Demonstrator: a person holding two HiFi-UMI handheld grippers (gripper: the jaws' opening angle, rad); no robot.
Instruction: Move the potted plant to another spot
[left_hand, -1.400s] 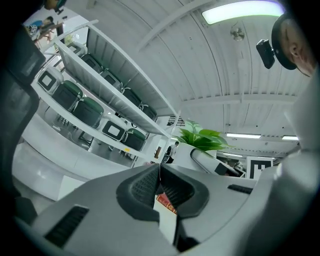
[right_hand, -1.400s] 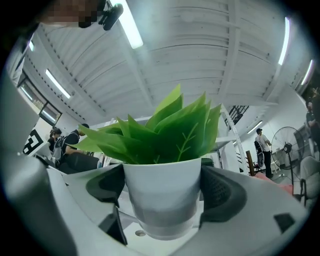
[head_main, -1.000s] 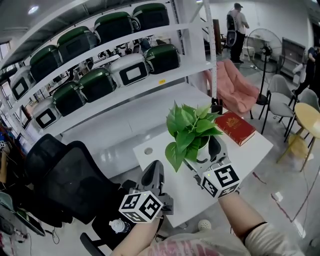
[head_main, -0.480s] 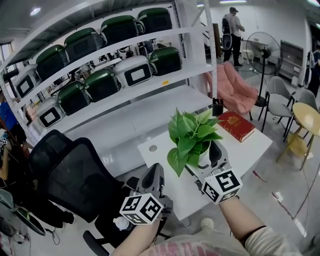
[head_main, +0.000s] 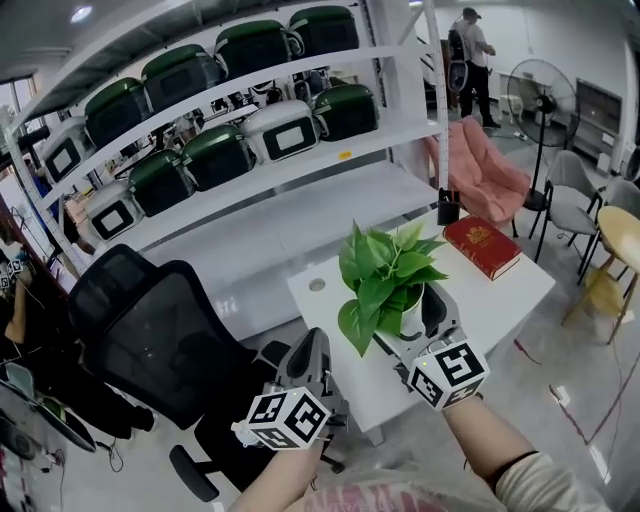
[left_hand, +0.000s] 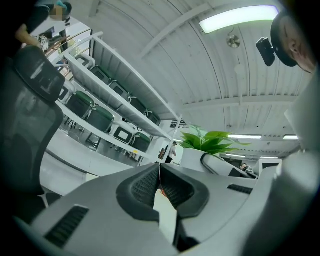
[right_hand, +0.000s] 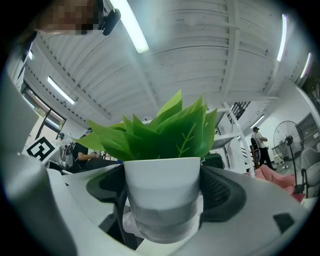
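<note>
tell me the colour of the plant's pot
The pot is white, clearest in the right gripper view.

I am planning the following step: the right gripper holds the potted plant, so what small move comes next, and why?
Probably carry the potted plant toward a bare part of the white table and lower it. The right gripper is shut on it, apparently holding it above the table; the red book fills the far corner.

The potted plant (right_hand: 161, 185) has a smooth, matt white pot and glossy green leaves. The right claw (head_main: 412, 318) is smooth grey plastic with dark ribbed pads (right_hand: 222, 190). The desk (head_main: 500, 295) is smooth white. At two o'clock, a leathery red book (head_main: 483, 246); at nine o'clock, a black mesh chair (head_main: 140, 330).
</note>
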